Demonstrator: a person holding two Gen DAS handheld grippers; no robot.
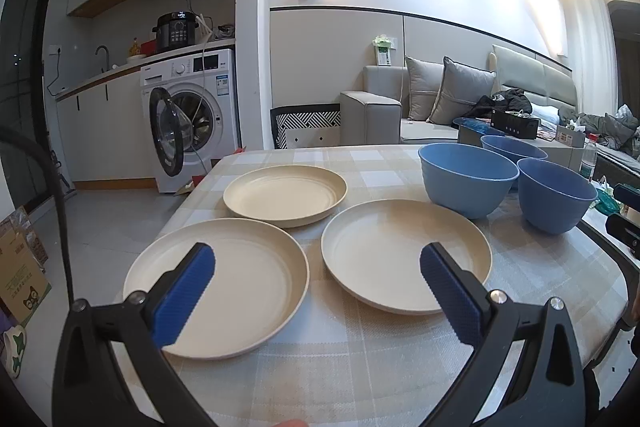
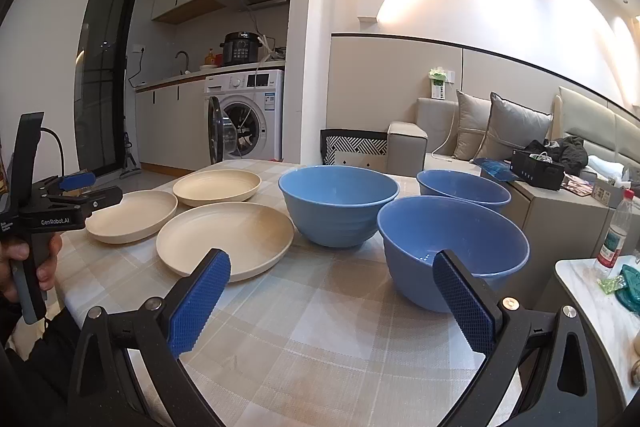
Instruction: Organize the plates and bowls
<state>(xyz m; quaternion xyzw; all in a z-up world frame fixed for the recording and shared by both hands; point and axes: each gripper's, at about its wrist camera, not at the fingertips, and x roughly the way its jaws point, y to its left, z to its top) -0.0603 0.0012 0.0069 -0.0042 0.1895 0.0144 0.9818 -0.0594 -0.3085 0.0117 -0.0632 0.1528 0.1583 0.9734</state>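
Left gripper [image 1: 316,291] fingers wide, empty, just above the two near cream plates [image 1: 218,287]; right gripper [image 2: 332,295] fingers wide, empty, beside nearest blue bowl [image 2: 452,243].

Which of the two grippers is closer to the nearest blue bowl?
Right. The right gripper is open just in front of the nearest blue bowl; the left gripper hovers open over the cream plates, off to the bowl's left.

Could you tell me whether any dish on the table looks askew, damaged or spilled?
Nothing stands out. The three cream plates lie flat and separate on the checked tablecloth, and the three blue bowls stand upright, unstacked and seemingly empty.
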